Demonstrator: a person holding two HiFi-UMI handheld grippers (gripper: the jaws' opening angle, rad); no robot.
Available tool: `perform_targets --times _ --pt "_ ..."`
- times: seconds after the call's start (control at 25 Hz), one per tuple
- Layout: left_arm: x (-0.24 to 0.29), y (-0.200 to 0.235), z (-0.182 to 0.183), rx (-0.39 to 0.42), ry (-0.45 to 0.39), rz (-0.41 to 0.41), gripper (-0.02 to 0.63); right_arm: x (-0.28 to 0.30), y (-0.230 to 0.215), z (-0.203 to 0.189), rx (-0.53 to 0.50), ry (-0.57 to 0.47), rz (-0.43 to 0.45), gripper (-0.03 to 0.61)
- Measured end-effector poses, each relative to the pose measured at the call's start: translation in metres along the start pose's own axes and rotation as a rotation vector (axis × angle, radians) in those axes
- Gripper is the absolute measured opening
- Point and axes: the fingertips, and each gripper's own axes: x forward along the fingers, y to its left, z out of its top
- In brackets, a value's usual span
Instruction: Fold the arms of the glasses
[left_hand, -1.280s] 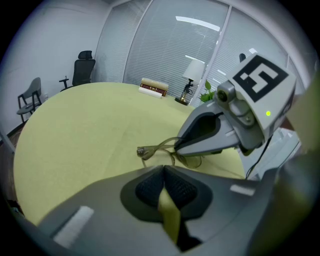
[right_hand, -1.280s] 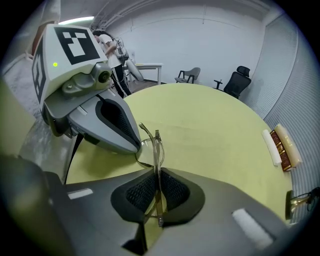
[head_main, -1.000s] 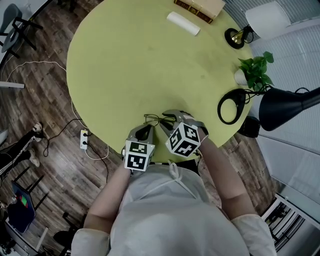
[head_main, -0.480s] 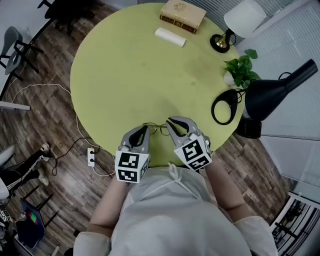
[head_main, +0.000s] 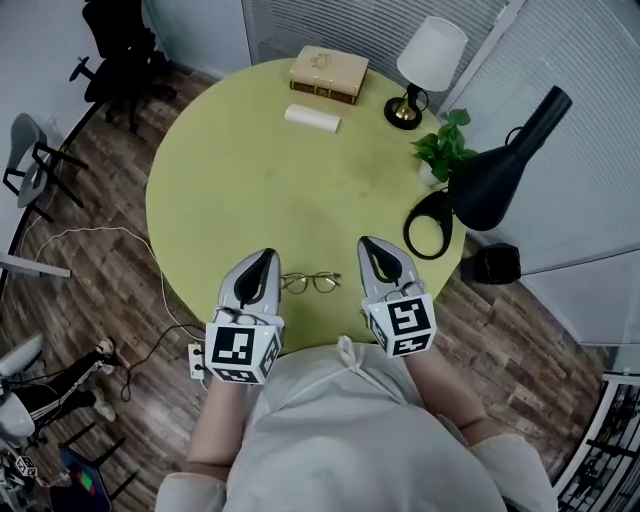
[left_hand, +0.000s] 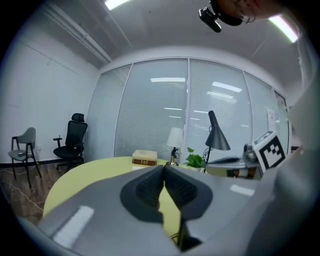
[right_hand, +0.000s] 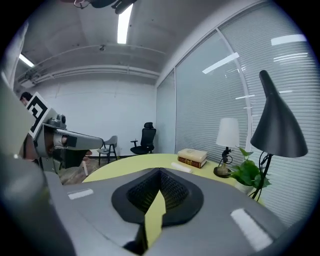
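A pair of thin wire-framed glasses (head_main: 310, 282) lies on the round yellow-green table (head_main: 250, 190) near its front edge; its arms are too small to make out. My left gripper (head_main: 265, 256) hangs above the table just left of the glasses, jaws shut and empty. My right gripper (head_main: 368, 243) hangs to their right, also shut on nothing. In the left gripper view the pads (left_hand: 150, 187) meet at the tips of the left gripper (left_hand: 164, 167). In the right gripper view the right gripper (right_hand: 160, 171) points nearly level across the table.
At the table's far side lie a book (head_main: 328, 72) and a white roll (head_main: 312, 118). A white table lamp (head_main: 428, 60), a potted plant (head_main: 445, 150) and a black desk lamp (head_main: 500, 170) with a ring base (head_main: 430, 225) stand on the right. Office chairs stand on the floor at the left.
Both grippers rose from the glasses and drew apart to either side. The right jaws went from open to shut. The glasses stayed on the table.
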Motion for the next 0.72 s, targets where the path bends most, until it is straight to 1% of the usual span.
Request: perform_targets --times 0.16,0.36,0.52,0.64,0.72 --pt "-0.003 -0.002 0.013 0.009 -0.017 0.014 0.006 -0.011 0.002 0.009 -0.009 -0.017 -0.002 -0.002" --pt "-0.007 0.000 0.012 0.002 -0.012 0.031 0.006 -0.013 0.010 0.014 -0.030 -0.018 0.022 -0.002" --pt "-0.007 -0.003 0.016 0.022 -0.020 0.022 0.006 -0.014 0.019 0.019 -0.062 -0.036 0.047 -0.002" --pt "-0.006 -0.006 0.019 0.042 -0.024 0.015 0.006 -0.012 0.021 0.019 -0.072 -0.028 0.050 -0.002" --pt "-0.006 -0.006 0.018 0.040 -0.021 0.013 0.006 -0.010 0.021 0.017 -0.068 -0.016 0.052 -0.002"
